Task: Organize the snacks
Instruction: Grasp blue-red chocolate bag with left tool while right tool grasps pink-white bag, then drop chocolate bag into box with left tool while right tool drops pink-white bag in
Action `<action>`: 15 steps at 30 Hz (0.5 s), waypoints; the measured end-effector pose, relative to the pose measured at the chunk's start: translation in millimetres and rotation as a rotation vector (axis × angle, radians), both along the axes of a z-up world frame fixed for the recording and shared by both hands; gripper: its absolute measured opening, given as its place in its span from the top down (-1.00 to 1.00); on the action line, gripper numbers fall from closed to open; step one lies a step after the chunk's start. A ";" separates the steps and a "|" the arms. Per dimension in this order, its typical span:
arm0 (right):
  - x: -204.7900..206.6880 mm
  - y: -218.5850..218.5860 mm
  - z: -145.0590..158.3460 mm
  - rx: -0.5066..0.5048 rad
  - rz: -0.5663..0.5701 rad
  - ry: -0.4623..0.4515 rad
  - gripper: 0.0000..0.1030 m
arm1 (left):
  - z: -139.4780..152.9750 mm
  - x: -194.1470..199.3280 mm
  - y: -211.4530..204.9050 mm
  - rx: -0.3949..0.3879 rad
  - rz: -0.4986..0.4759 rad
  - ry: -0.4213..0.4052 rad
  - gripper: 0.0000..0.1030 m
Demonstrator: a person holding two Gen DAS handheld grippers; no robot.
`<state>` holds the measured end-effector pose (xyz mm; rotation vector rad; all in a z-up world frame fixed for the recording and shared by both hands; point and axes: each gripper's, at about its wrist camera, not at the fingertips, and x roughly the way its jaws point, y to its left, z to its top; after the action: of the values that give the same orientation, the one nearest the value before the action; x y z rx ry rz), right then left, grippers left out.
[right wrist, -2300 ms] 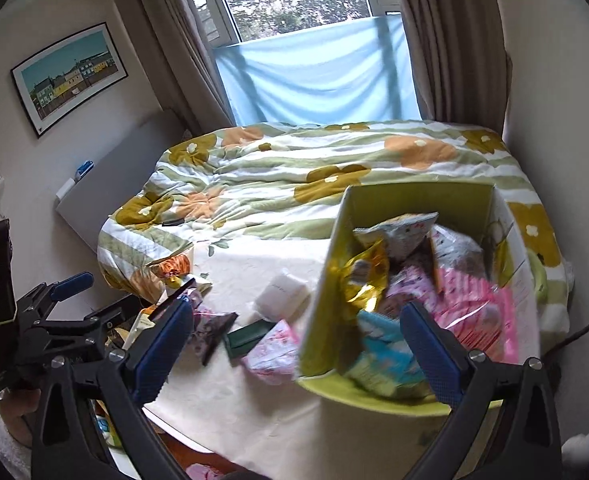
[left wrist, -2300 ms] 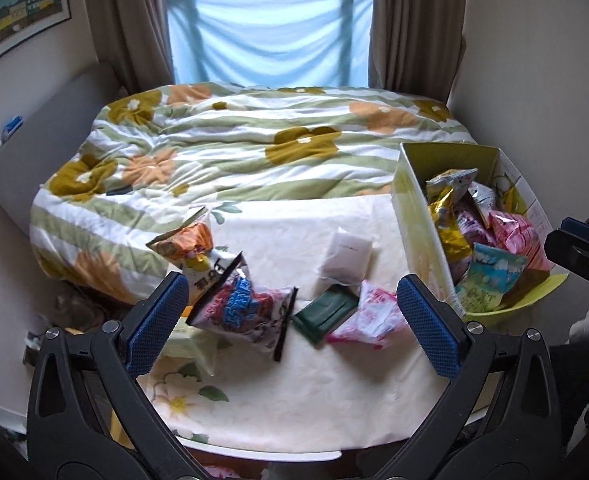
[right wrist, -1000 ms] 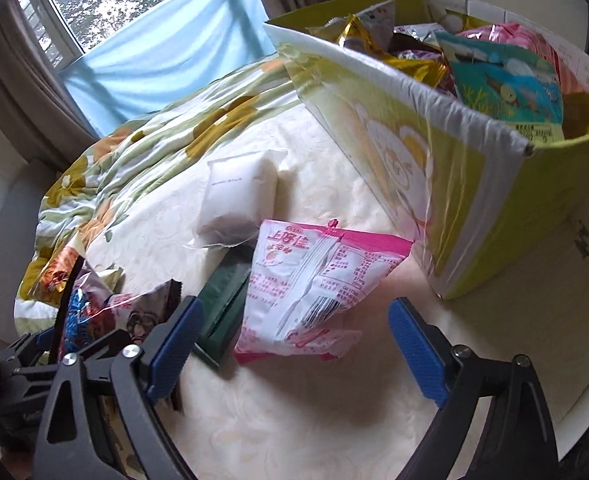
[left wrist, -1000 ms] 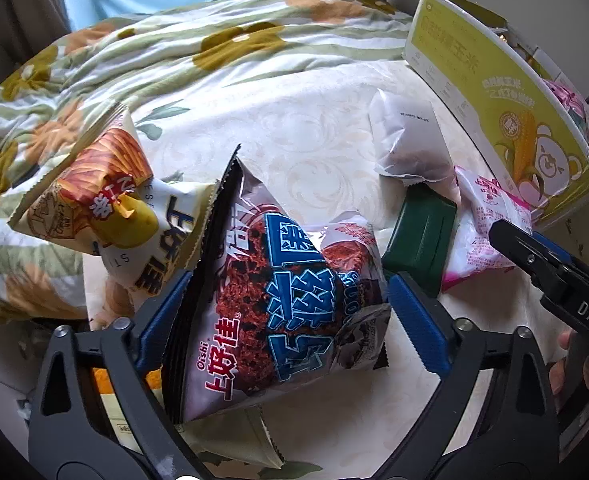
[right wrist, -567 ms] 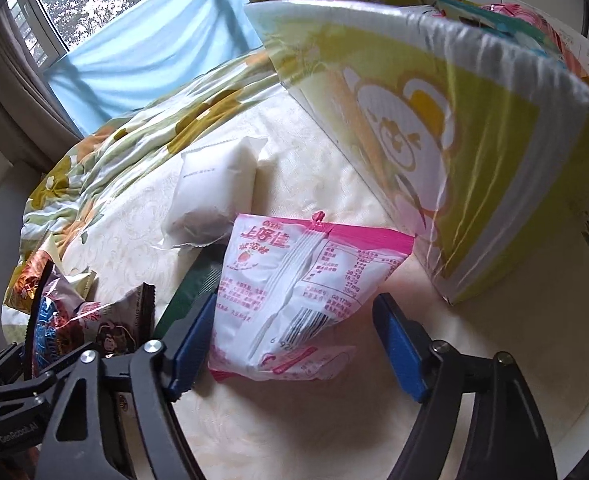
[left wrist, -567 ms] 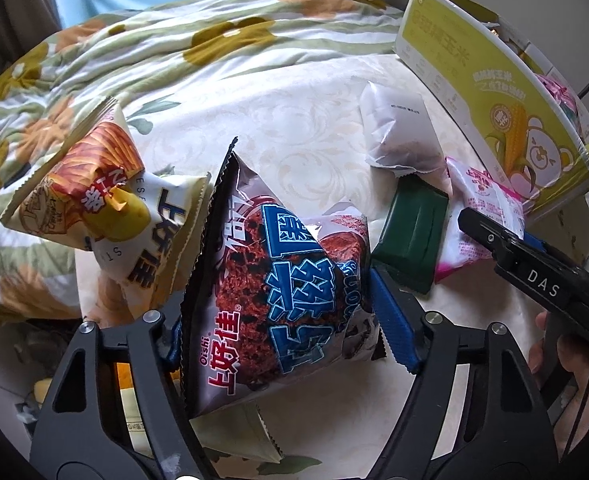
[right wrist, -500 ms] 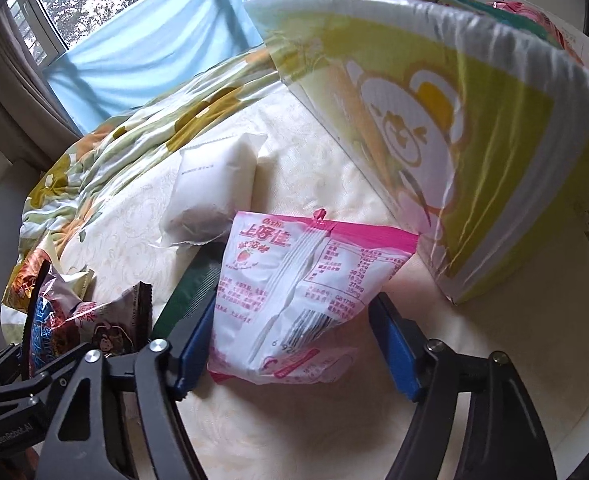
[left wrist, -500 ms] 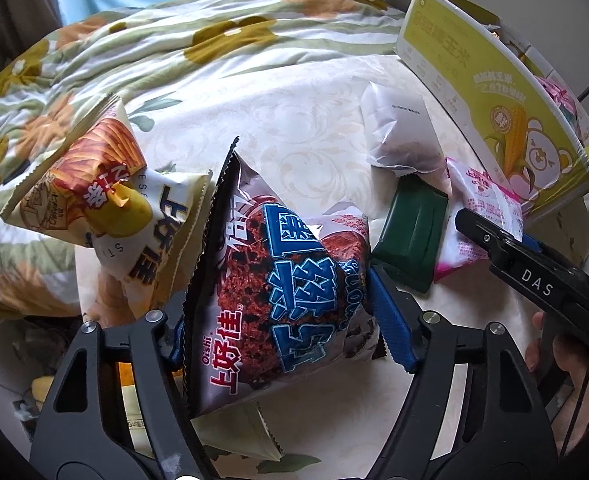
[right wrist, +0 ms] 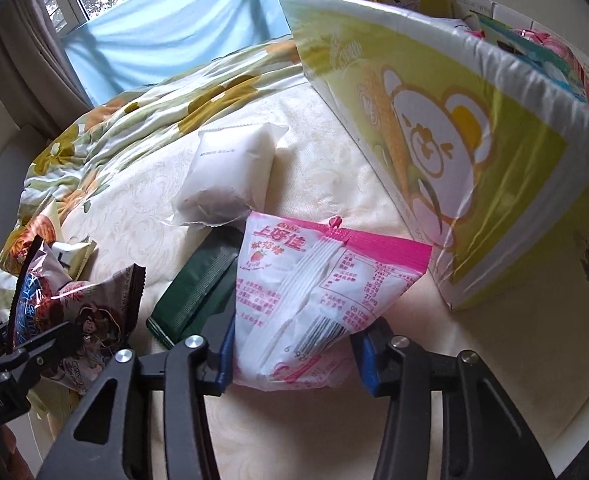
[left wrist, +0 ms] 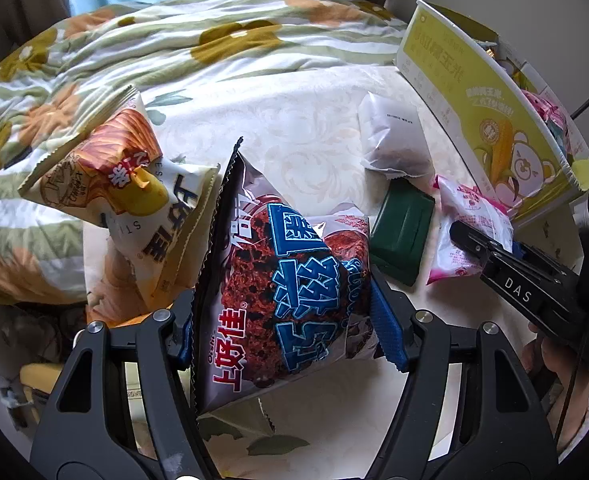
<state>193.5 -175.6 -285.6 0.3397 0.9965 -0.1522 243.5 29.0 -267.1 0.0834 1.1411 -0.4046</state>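
Observation:
My left gripper (left wrist: 286, 332) is closing on a brown and blue snack bag (left wrist: 278, 280), and its blue pads press the bag's two sides. My right gripper (right wrist: 294, 360) is closing on a pink and white snack bag (right wrist: 314, 288), which bulges between its pads. Both bags still lie on the cream tablecloth (right wrist: 494, 352). The yellow-green cardboard box (right wrist: 454, 140) stands just right of the pink bag with several snack packs inside. A white packet (right wrist: 230, 176), a flat dark green packet (right wrist: 198, 288) and an orange and yellow chip bag (left wrist: 122, 184) lie loose.
A bed with a floral quilt (left wrist: 174, 40) lies beyond the table, with a window and curtains behind it. The chip bag hangs over the table's left edge. A person's hand (left wrist: 550, 356) holds the right gripper's handle at the lower right.
Both grippers have closed from wide open onto their bags: the left on the brown and blue bag, the right on the pink one. Neither hand has shifted much.

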 end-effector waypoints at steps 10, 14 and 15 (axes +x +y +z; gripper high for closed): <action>-23.3 0.9 37.5 0.027 0.098 -0.056 0.28 | 40.5 -25.9 3.8 -0.025 0.070 -0.045 -0.28; -33.4 4.2 66.7 0.045 0.187 -0.093 0.28 | 72.3 -37.5 -0.6 -0.046 0.107 -0.082 -0.28; -36.3 3.7 77.0 0.049 0.213 -0.106 0.28 | 82.0 -40.0 -2.8 -0.045 0.117 -0.095 -0.28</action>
<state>157.2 -171.9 -208.6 0.2811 0.9264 0.0820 203.5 26.2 -185.2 -0.0036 1.0367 -0.3194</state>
